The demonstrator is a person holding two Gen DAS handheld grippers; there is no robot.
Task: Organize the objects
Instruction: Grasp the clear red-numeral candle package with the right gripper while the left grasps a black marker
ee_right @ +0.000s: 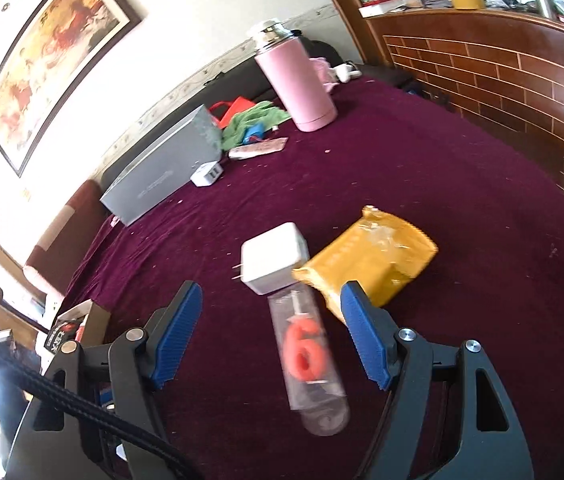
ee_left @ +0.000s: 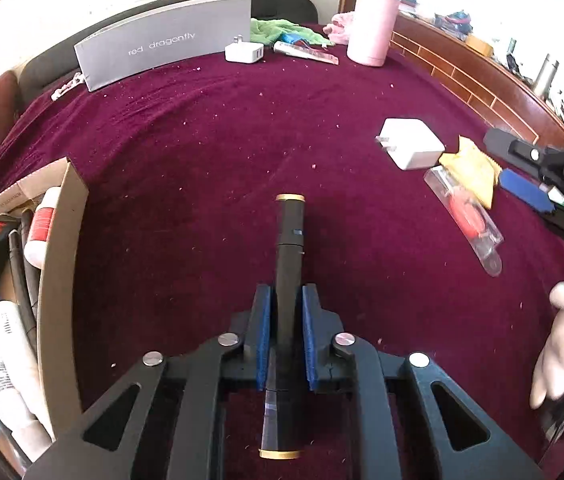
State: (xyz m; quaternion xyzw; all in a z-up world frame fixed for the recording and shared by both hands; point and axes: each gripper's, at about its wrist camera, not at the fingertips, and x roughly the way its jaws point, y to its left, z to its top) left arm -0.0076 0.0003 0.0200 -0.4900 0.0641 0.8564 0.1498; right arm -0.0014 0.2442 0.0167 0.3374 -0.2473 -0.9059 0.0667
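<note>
**Pen in the left tongs, candle pack waiting under the right**

Above the maroon velvet-covered bench point(ee_left: 210, 128), the left tongs point(ee_left: 286, 328) are clamped on a slim black pen-like tube with gold end bands point(ee_left: 290, 240), its length running forward between the blue pads. The open brown cardboard box point(ee_left: 62, 280), already holding tubes and small bottles, sits just to the left. By my reading, the step in hand is carrying this tube to the box; the next move calls for a swing left over the raised flap and a release with the tube lying along the other items, so it does not catch on the flap edge.

The right tongs point(ee_right: 272, 336) are spread wide and empty, hovering over a clear plastic sleeve holding a red number-six candle point(ee_right: 308, 360). The sleeve's far end lies just beside a white square plug-in charger point(ee_right: 276, 256) and a crumpled yellow foil packet point(ee_right: 370, 256), which seems to overlap it slightly. A grasp there would want the jaws set across the sleeve's near end, away from both neighbours.

Farther back stand a pink insulated flask with a steel cap point(ee_left: 372, 24), a grey "red dragonfly" shoebox point(ee_left: 162, 52), a smaller white USB adapter point(ee_left: 244, 53) and a green cloth point(ee_left: 282, 30), all well apart from the work.
</note>
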